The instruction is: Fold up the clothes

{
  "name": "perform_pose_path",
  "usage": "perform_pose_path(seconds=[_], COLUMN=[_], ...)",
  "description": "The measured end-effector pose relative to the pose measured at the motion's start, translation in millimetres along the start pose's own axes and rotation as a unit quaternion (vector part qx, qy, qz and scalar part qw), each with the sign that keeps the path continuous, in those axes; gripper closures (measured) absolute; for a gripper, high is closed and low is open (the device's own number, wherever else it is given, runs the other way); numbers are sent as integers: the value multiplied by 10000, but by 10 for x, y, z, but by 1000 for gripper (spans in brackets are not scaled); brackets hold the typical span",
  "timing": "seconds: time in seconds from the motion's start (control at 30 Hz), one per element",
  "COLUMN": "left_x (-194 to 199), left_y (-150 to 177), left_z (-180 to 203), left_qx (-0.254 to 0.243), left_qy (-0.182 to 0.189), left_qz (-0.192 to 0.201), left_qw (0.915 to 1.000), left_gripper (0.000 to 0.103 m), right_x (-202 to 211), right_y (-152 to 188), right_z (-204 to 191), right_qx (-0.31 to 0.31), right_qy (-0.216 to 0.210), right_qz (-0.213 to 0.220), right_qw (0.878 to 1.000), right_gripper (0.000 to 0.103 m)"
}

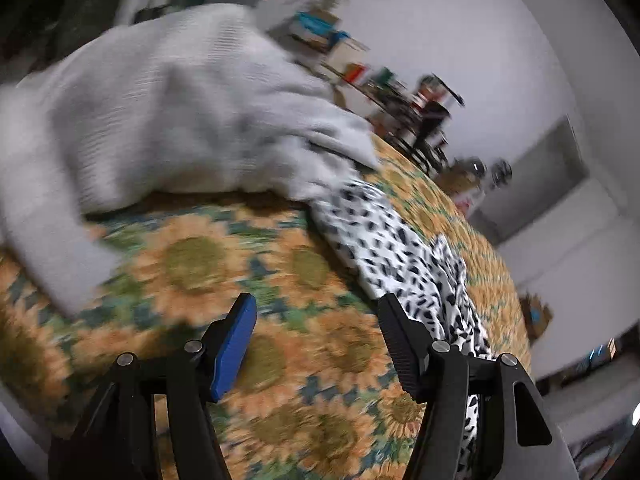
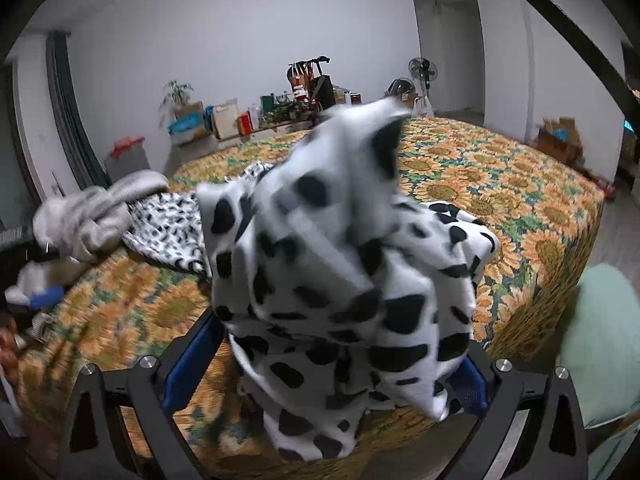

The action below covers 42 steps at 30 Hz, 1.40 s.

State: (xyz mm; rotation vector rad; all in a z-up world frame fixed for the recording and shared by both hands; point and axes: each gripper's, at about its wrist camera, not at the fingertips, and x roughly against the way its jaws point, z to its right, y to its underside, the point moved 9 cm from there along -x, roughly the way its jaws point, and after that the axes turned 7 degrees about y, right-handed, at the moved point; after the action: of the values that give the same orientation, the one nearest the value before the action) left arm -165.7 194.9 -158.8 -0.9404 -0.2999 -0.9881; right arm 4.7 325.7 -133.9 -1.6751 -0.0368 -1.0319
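Observation:
A black-and-white spotted garment is bunched up right in front of the right wrist camera, blurred by motion. It fills the gap of my right gripper and hides both fingertips; the blue pads stand wide apart. The rest of the spotted garment trails across the sunflower bedspread. My left gripper hovers low over the bedspread, open and holding nothing, with the spotted cloth beside its right finger. A grey knitted garment lies heaped beyond it.
The bed with the sunflower cover fills the room's middle. Boxes, a plant and clutter line the far wall, with a fan further right. A pale green cushion sits at the right edge.

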Motion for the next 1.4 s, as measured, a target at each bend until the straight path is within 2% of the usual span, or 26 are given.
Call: perform_pose_path(seconds=[0.13, 0.23, 0.3, 0.4, 0.5, 0.57, 0.6, 0.63, 0.67, 0.7, 0.73, 0.83, 1.0, 1.13, 1.3, 1.33, 1.4], left_x=[-508, -870, -1059, -1208, -1365, -1380, -1374, -1344, -1300, -1256, -1187, -954, -214, 410, 1205, 1307, 1416], left_y=[-13, 11, 14, -96, -157, -181, -184, -192, -205, -219, -231, -272, -321, -358, -405, -399, -330], left_z=[221, 220, 218, 355, 510, 547, 548, 543, 527, 506, 482, 438, 82, -228, -623, -734, -1097], left_qx=[-287, -367, -314, -514, -1079, -1158, -1138, -1122, -1090, -1049, -897, -296, 157, 489, 900, 970, 1237], left_qy=[-264, -901, -1044, -1094, -1325, -1385, -1407, -1441, -1435, -1403, -1269, -774, -554, -406, -220, -306, -749], left_qz=[-301, -662, -802, -720, -805, -658, -577, -486, -419, -367, -328, -72, 584, 1107, 1754, 1836, 1870], left_qw=[9988, 9931, 9908, 9900, 9820, 9814, 9818, 9820, 9827, 9839, 9873, 9965, 9966, 9918, 9801, 9777, 9716], left_gripper=[39, 39, 39, 39, 39, 40, 44, 54, 63, 77, 98, 98, 98, 98, 98, 98, 98], right_x=[-56, -103, -145, -199, -249, -271, -274, -274, -274, -274, -272, -253, -183, -49, 166, 207, 314], right_y=[6, -2, -1, -16, -36, -59, -59, -55, -50, -46, -37, -24, -30, -59, -169, -199, -247], right_z=[15, 39, 48, 55, 71, 98, 102, 102, 102, 102, 100, 89, 92, 57, -128, -188, -306], right_qx=[150, 224, 222, 207, 141, -17, -28, -14, 0, 14, 53, 133, 53, -165, -293, -283, -252], right_qy=[41, -13, -58, -94, -135, -184, -182, -170, -158, -146, -120, -59, -109, -403, -924, -1022, -1254], right_qz=[39, 2, -47, -97, -144, -167, -168, -167, -165, -163, -168, -204, -340, -342, -220, -183, -86], right_qw=[9999, 9997, 9997, 9997, 9997, 9997, 9997, 9997, 9997, 9998, 9998, 9997, 9993, 9985, 9951, 9942, 9918], right_gripper=[0, 0, 0, 0, 0, 0, 0, 0, 0, 0, 0, 0, 0, 0, 1, 1, 1])
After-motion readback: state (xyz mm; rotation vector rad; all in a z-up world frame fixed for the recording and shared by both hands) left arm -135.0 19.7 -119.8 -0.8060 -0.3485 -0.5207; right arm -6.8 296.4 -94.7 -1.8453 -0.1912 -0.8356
